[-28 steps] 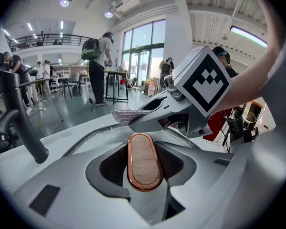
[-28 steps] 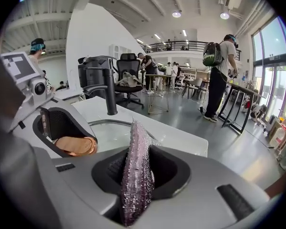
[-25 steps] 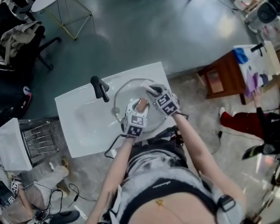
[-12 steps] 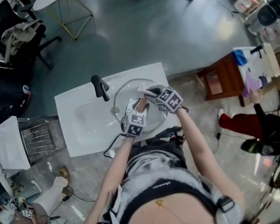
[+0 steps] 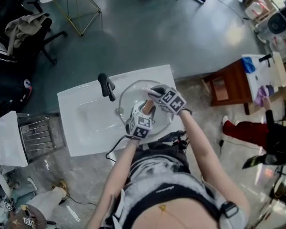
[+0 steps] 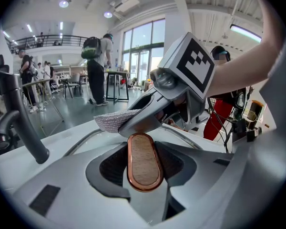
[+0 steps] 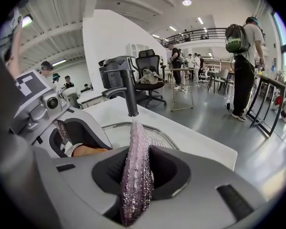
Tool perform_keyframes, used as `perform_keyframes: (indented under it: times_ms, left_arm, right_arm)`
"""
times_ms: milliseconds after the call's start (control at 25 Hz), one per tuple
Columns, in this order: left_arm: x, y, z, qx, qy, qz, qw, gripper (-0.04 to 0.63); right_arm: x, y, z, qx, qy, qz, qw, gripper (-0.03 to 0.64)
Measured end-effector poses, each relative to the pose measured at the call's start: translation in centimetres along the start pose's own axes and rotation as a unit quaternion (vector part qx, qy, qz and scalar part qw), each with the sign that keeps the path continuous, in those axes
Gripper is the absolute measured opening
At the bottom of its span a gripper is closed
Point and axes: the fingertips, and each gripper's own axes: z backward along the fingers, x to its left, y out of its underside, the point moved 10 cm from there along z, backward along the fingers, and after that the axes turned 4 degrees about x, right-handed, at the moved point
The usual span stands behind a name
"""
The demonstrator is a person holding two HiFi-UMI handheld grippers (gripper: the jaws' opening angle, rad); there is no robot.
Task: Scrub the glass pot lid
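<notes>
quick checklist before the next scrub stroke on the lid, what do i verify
1. Left gripper clamped on the knob of the glass lid: ok.
2. Right gripper shut on the scrub cloth: ok.
3. Lid lies in the white sink, not over the edge: ok.
4. Cloth pressing on the glass: cannot tell.
5. Black faucet apart from both grippers: ok.
6. Water running: cannot tell.

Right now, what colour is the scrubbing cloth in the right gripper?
Silvery lilac: the glittery knit scrubbing cloth shows best in the right gripper view.
</notes>
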Motion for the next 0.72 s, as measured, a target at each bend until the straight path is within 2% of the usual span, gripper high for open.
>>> perform_keyframes:
  times_ms: [480,720]
  left_arm:
    - [-0.1,0.1,-0.1,0.002,-0.003,0.0,1.0,0.179]
    - [-0.1,0.3,-0.2,0.002,-0.005,-0.003,1.0,0.179]
  right_arm:
    - [-1.0,-2.0,-2.4,0.017,-0.001,0.036,0.999,0.098]
    - [-0.1,-3.6,-3.3,0.026,-0.02,0.056,0.998,0.098]
